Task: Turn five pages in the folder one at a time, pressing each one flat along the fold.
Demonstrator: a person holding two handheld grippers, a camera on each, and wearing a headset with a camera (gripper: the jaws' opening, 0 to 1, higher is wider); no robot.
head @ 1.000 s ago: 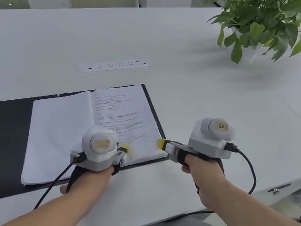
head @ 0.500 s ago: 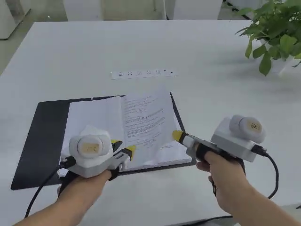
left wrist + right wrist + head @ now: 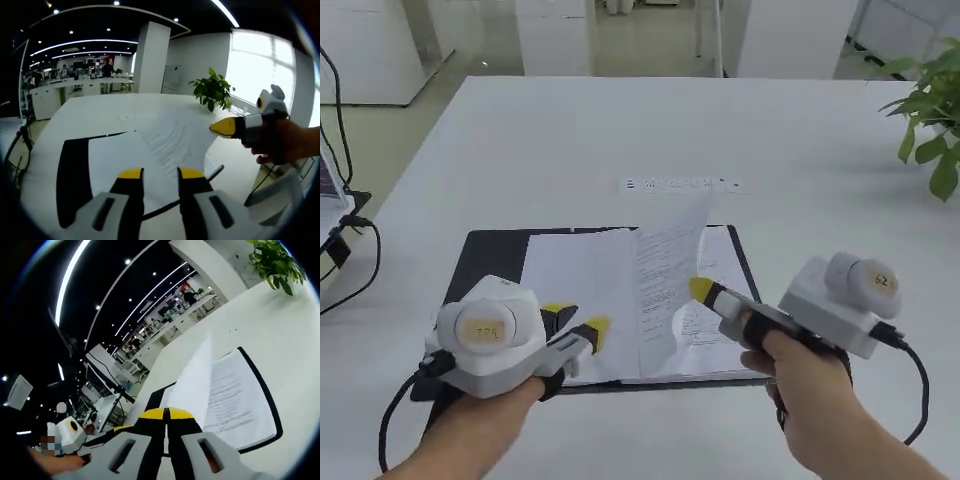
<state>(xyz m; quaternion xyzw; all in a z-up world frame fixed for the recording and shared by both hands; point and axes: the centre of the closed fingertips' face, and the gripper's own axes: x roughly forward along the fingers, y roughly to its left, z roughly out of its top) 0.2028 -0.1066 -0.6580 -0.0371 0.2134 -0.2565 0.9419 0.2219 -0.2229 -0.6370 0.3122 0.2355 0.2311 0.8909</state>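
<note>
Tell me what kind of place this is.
Most likely an open-plan office: a long white table with a built-in socket strip, a potted plant, and rows of desks under ceiling strip lights behind it.

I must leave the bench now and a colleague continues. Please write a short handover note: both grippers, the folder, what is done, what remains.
Left gripper: open, holding nothing, over the lower edge of the left-hand sheets.
Right gripper: jaws shut, tips at the edge of a lifted page; I cannot tell if it is pinched.
Folder: lies open, that page standing up near the fold.
Done: this page is half turned.
Left: lay it over, press along the fold. The number already turned cannot be read.
</note>
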